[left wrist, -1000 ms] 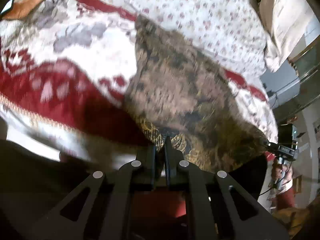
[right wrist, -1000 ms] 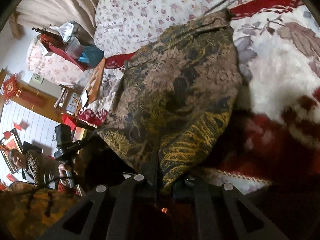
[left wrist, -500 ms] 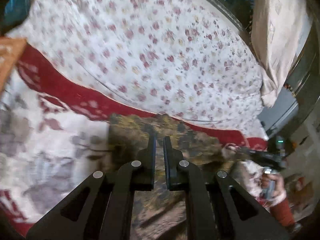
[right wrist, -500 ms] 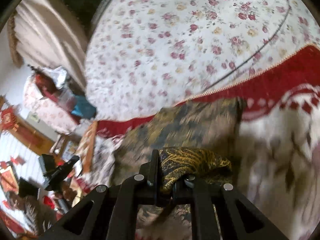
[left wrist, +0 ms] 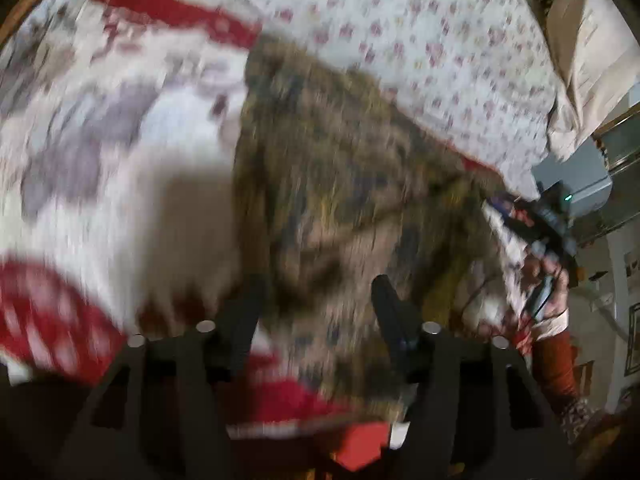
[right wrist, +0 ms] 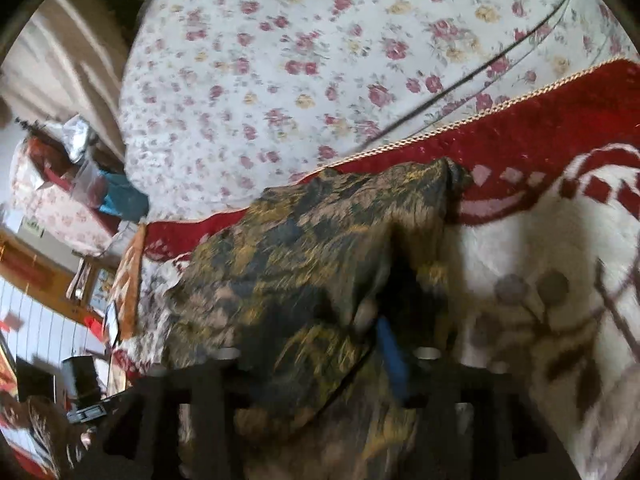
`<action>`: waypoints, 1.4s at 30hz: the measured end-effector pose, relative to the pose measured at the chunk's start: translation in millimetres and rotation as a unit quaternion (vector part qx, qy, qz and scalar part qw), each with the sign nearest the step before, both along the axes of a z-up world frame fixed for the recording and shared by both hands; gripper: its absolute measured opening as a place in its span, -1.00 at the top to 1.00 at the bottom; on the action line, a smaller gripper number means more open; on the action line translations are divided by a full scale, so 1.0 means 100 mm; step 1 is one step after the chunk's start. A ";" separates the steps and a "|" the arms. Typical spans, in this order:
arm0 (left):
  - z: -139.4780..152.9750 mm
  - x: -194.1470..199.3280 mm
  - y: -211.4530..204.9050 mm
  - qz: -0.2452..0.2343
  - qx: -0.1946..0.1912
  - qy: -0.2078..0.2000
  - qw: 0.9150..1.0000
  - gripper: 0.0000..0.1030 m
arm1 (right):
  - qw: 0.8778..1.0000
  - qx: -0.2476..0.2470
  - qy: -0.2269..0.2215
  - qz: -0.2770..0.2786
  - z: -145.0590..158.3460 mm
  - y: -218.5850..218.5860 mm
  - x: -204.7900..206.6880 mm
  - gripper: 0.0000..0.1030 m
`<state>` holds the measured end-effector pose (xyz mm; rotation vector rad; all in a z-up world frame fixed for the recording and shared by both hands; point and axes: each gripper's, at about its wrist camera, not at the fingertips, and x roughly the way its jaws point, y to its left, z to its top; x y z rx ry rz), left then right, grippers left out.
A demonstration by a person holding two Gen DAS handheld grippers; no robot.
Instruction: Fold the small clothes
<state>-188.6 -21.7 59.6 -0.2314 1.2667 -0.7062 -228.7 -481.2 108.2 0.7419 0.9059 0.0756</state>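
A small brown and gold patterned garment [left wrist: 336, 184] lies folded over on a red and white blanket [left wrist: 120, 152]. My left gripper [left wrist: 316, 300] is open, its two fingers spread above the garment's near part, holding nothing. In the right wrist view the same garment [right wrist: 304, 256] lies doubled, its top layer draped across my right gripper [right wrist: 328, 356]. The right fingers stand wide apart, the left one hidden under the cloth. The right gripper also shows in the left wrist view [left wrist: 532, 224], at the garment's right edge. Both views are blurred by motion.
A white bedspread with red flowers [right wrist: 320, 60] lies beyond the blanket [right wrist: 560, 240]. A thin dark cable [right wrist: 480, 68] runs across it. A beige curtain [left wrist: 588, 40] hangs at the far right. Cluttered furniture [right wrist: 64, 168] stands beside the bed.
Both grippers carried the garment's near edge forward over its far part, then opened and let it go. They have pulled back toward me, and the garment now lies doubled.
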 end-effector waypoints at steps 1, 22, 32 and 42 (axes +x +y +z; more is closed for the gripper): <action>-0.04 -0.13 0.03 -0.002 0.002 0.007 1.000 -0.11 | 1.000 -0.003 -0.002 0.002 0.04 0.03 -0.06 0.00; -0.45 -0.59 -0.13 0.090 -0.175 0.185 0.963 -0.75 | 1.000 0.021 0.006 -0.016 0.08 0.15 -0.52 -0.02; -0.49 -0.62 -0.12 0.117 -0.175 0.179 0.961 -0.75 | 1.000 0.016 0.008 -0.009 0.04 0.19 -0.48 -0.14; 0.29 0.00 -0.52 0.006 -0.190 0.068 0.979 0.69 | 0.999 0.006 0.007 -0.037 -0.02 0.02 -0.19 -0.14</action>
